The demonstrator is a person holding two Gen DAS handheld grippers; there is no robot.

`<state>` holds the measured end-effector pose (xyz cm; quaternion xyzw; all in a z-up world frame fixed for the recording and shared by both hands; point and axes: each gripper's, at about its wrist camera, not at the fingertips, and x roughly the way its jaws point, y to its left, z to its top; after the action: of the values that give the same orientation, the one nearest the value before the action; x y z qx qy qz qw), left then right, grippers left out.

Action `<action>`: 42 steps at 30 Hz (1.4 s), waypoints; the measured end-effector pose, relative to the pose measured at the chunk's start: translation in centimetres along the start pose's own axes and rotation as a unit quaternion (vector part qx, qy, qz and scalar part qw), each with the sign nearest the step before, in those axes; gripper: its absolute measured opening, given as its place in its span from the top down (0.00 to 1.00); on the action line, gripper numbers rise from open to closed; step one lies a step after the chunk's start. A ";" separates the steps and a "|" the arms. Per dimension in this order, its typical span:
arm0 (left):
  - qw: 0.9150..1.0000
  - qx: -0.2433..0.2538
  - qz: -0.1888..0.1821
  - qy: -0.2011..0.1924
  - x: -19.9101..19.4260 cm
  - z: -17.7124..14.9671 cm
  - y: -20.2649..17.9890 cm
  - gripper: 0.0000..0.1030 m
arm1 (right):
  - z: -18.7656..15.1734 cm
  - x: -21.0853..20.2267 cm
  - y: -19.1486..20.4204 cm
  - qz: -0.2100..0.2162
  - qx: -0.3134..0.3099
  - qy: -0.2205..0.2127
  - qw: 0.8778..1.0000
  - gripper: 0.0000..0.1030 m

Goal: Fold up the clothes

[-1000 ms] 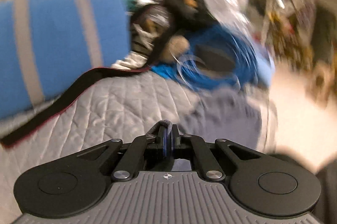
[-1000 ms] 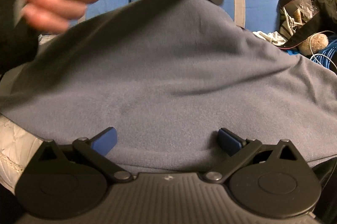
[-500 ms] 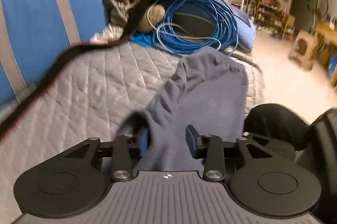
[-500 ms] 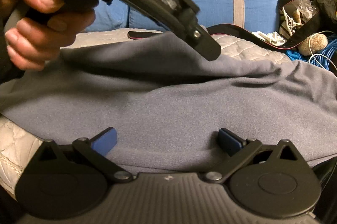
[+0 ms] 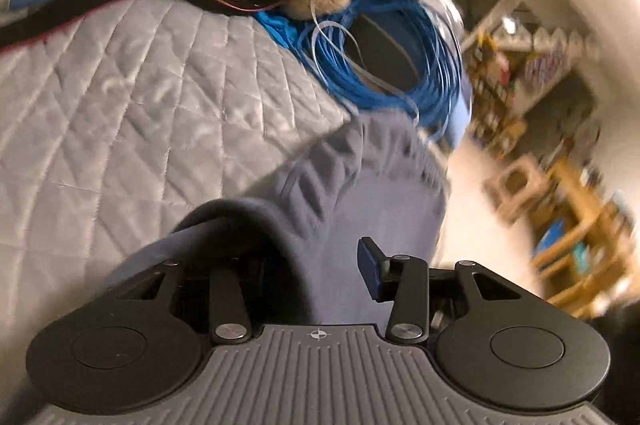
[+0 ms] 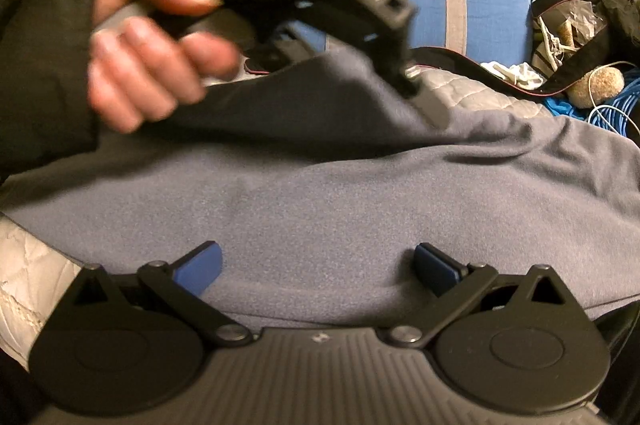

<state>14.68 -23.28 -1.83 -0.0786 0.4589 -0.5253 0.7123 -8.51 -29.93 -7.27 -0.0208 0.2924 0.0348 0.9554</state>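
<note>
The grey-blue fleece garment (image 6: 320,193) lay on the grey quilted bedspread (image 5: 120,97), its long axis running toward the coiled blue cable (image 5: 384,65). The left gripper (image 5: 320,265) stood spread, fabric draped over one finger. The right gripper (image 6: 316,265) gaped wide above the fleece.

The left gripper (image 6: 416,93) has pale letters along its black side, but they are too blurry to read. No other words show anywhere.
</note>
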 end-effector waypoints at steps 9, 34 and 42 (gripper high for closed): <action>0.995 -0.094 0.013 -0.012 0.6 4.7 6.0 0.92 | 0.0 0.0 0.1 0.004 -0.007 0.002 1.000 0.01; 0.986 -0.161 -0.046 0.025 -1.8 4.7 12.8 0.87 | -0.1 -0.1 -0.4 0.009 -0.011 -0.007 1.000 0.01; 0.986 -0.155 0.022 -0.057 -8.8 3.5 11.3 0.59 | 0.1 0.0 -0.2 0.010 -0.013 -0.008 1.000 0.01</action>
<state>24.64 -12.45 -1.56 -0.2078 0.4952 -0.4267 0.7276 -8.49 -30.18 -7.19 -0.0300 0.2843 0.0481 0.9570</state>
